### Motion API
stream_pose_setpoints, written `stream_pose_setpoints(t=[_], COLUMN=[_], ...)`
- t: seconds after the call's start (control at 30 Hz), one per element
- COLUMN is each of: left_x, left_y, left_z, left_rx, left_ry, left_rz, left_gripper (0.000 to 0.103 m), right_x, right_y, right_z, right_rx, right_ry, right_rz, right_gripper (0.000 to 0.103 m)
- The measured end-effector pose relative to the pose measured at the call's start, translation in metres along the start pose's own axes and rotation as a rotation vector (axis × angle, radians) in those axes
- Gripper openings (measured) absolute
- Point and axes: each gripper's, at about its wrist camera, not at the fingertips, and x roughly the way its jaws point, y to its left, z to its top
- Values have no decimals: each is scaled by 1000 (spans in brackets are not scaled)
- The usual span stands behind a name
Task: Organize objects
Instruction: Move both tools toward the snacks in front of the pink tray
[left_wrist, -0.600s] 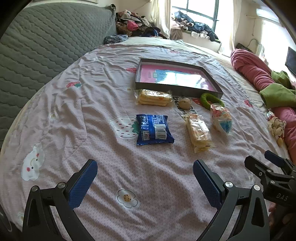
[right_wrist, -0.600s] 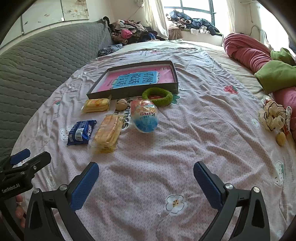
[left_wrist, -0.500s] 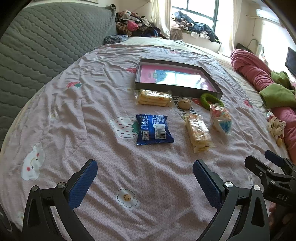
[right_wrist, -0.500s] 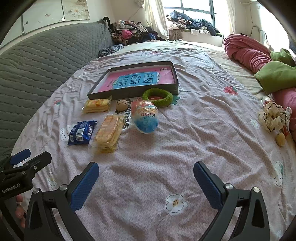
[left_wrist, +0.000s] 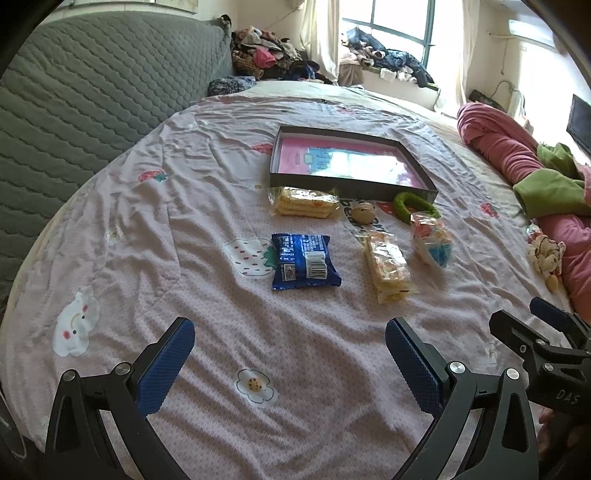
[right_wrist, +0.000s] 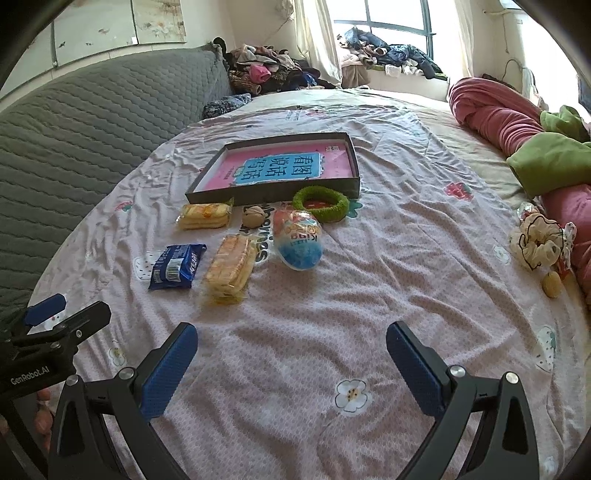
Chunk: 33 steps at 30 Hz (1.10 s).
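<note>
Hovering above the near part of a bed (left_wrist: 207, 192) spread with a pink cartoon-print sheet, the left gripper (left_wrist: 290, 360) and the right gripper (right_wrist: 291, 363) both tilt downward with their blue-padded jaws spread as wide as they go, nothing between them. Toward the middle of the bed lies a shallow dark box (right_wrist: 273, 192) with a pink and blue printed sheet inside. Just in front of its near wall sit a yellow biscuit pack (right_wrist: 204, 216), a small tan round object (right_wrist: 253, 217) and a fuzzy green ring (right_wrist: 320, 204), the ring touching the box. Nearer the grippers lie a blue snack packet (left_wrist: 304, 260), a long clear pack of crackers (left_wrist: 387, 266) and a bag with a blue end (right_wrist: 298, 243), set apart in a loose row. Along the bed's right edge are rolled pink and green bedding (right_wrist: 517, 125) and a cream scrunchie (right_wrist: 540, 242).
</note>
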Motion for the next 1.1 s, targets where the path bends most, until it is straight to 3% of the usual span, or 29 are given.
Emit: stream_pose_setpoints(t=[0.67,1.1], left_x=[-31,-14], left_y=[-1,-10], left_z=[-14,1], left_rx=[-13,31], left_ry=[-14,-9], left_rz=[-16,-1], left_gripper=[103,103], right_x=[-32,-6], right_y=[-5,-9], right_z=[-6,8], right_rx=[5,34], right_ry=[-11,43], right_rz=[14,17], right_gripper=[103,103])
